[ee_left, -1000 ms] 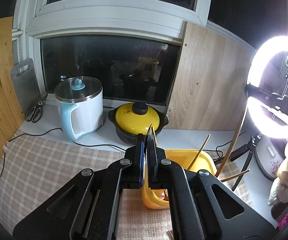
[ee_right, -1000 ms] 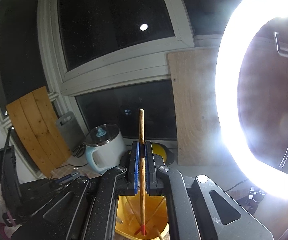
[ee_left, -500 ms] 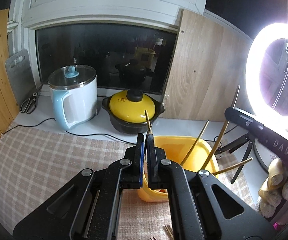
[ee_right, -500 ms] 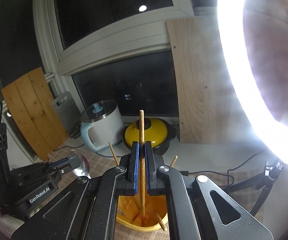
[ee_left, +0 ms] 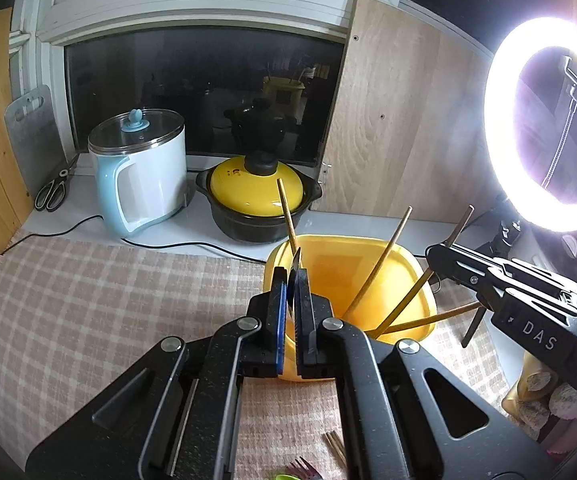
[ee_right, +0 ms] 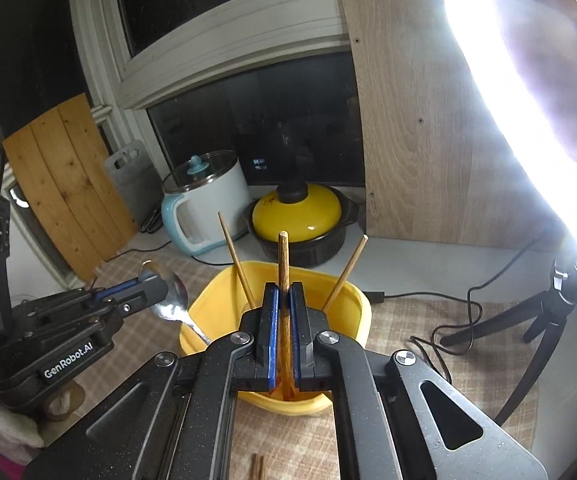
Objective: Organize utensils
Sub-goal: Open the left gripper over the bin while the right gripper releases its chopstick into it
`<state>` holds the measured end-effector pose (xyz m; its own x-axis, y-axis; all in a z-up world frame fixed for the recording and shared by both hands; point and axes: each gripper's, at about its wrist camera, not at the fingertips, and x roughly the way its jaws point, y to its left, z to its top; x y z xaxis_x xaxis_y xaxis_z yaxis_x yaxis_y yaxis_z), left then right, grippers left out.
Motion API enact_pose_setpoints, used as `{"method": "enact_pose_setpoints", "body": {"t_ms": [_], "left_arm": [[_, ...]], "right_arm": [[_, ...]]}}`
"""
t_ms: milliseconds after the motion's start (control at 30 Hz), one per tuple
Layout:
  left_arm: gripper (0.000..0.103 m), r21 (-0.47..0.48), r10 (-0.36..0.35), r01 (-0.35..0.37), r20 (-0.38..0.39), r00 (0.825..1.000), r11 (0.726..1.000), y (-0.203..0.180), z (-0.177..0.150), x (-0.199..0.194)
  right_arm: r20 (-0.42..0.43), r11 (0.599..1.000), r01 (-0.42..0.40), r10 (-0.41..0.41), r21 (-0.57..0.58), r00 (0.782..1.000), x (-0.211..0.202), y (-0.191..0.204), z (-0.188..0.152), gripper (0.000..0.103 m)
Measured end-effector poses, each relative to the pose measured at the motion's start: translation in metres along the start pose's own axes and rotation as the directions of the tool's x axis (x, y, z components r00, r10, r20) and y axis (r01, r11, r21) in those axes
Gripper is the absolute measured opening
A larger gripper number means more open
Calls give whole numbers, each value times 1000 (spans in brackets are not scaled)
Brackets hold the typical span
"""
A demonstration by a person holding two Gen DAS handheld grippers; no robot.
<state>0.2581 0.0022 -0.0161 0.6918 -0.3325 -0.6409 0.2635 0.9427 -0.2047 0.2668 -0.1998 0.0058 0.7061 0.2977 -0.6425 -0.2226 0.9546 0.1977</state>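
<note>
- The left gripper (ee_left: 291,280) has its fingers (ee_left: 277,312) pressed together on a metal spoon (ee_right: 168,300); the right wrist view shows the bowl of the spoon sticking out past the fingertips and the handle slanting down to the rim of the yellow tub (ee_right: 362,308)
- The right gripper (ee_right: 283,292) has its fingers (ee_right: 269,320) clamped on a wooden chopstick (ee_right: 283,256), held upright with its lower end down inside the tub
- The tub stands on the checked cloth (ee_left: 108,292) of the worktop, just ahead of both grippers
- Other chopsticks (ee_left: 380,264) lean against the tub's walls, pointing outward in different directions
- At the bottom edge of the left wrist view, more chopstick ends (ee_left: 336,446) and a pink fork (ee_left: 300,467) lie on the cloth
- Behind the tub sit a yellow-lidded black pot (ee_left: 258,196) and a white and blue electric kettle (ee_left: 140,168); scissors (ee_left: 54,188) lie to the left by a grey cutting board (ee_left: 34,136)
- A lit ring light (ee_left: 544,120) stands on the right
</note>
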Motion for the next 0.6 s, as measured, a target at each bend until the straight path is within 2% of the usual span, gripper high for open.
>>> {"method": "enact_pose_setpoints", "body": {"t_ms": [300,367,400,467,500,533,600], "left_arm": [[0,1,12,-12,-5,1000,1000,1,-4,-5],[6,-1,10,-10,0,1000,1000,1,-4,-7],[16,-1,9,-9,2,1000,1000,2,-4,-8],[29,4,19,-19,19,1000,1000,1,-4,-12],[30,11,27,-27,29,999,1000,0,-4,-15],[30,17,31,-32,34,999,999,-1,-4,-17],[30,25,35,-36,40,999,999,-2,-4,-20]], "right_arm": [[-7,1000,-3,3,7,1000,-7,-3,-4,4],[-9,1000,-6,7,11,1000,-7,-3,-4,4],[-10,1000,-6,6,11,1000,-8,-3,-4,7],[-5,1000,-5,5,13,1000,-10,-3,-5,21],[3,1000,-3,3,14,1000,-12,-3,-5,34],[13,1000,0,0,14,1000,-14,-3,-5,40],[27,1000,7,-8,12,1000,-19,-3,-5,40]]}}
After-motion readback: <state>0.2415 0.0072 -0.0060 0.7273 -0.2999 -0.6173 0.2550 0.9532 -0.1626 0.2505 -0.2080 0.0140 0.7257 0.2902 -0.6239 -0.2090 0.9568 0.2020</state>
